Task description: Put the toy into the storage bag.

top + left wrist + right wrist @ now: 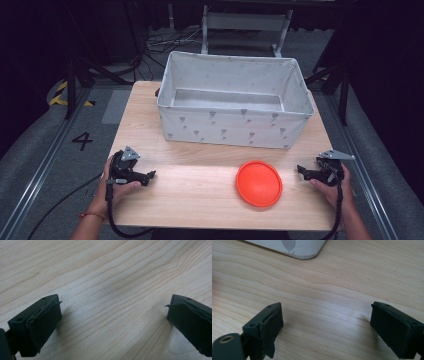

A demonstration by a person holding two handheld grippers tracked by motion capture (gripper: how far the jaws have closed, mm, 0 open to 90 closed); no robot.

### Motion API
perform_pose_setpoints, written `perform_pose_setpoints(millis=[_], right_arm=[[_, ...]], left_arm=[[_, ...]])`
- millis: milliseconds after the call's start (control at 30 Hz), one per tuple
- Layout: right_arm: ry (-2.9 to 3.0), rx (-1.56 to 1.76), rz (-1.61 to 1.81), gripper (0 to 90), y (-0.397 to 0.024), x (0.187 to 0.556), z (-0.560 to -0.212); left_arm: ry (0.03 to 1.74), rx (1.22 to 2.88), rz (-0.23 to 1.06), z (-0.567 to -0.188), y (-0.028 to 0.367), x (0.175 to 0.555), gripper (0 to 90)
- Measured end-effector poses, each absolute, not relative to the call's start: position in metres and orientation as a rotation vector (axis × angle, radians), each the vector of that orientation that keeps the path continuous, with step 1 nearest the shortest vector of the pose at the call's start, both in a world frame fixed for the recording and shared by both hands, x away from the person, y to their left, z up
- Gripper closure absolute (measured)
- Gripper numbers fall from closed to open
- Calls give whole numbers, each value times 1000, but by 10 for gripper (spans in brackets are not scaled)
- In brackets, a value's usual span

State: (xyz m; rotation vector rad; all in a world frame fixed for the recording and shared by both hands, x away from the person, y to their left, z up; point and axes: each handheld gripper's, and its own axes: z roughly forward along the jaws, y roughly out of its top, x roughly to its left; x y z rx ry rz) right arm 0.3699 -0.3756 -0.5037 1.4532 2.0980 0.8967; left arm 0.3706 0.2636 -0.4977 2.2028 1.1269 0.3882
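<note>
— Pale wood grain runs across the bench [200, 195], with dark floor and cables around it. Where's the orange disc [259, 183]?

— Lower centre-right of the high view, lying flat on the bench, below the grey fabric bin [232, 125] and well clear of it. It is round, so it has no long axis and points nowhere.

— And the grippers?

— The left gripper [150, 176] sits at lower left, the right gripper [302, 171] at lower right, both pointing inward toward the disc. The right one is near the disc's edge, not touching. Each has its jaws spread wide with nothing between them.

— Anything cut off?

— The forearms leave the bottom edge. The right gripper view catches a rounded bin corner [294, 248] at the top; the left gripper view has bare wood [107, 277] between its jaws. The high view gives the disc.
</note>
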Motion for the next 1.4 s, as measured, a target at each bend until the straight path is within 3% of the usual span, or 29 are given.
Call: perform_pose_setpoints(millis=[500,633,667,1033,1400], right_arm=[[2106,1452,904,141,-376,368,-503],[2163,1423,961,290,-374,362,-497],[2170,1400,947,257,-371,359,-494],[2277,1206,1112,250,-329,341,-457],[2443,1079,1124,210,-288,343,-466]], left_arm=[[1106,2209,392,-498,266,370,5],[1106,2209,386,-498,266,369,5],[1106,2209,386,-498,266,369,5],[1106,2209,391,-498,267,369,6],[1106,2209,391,-498,267,369,5]])
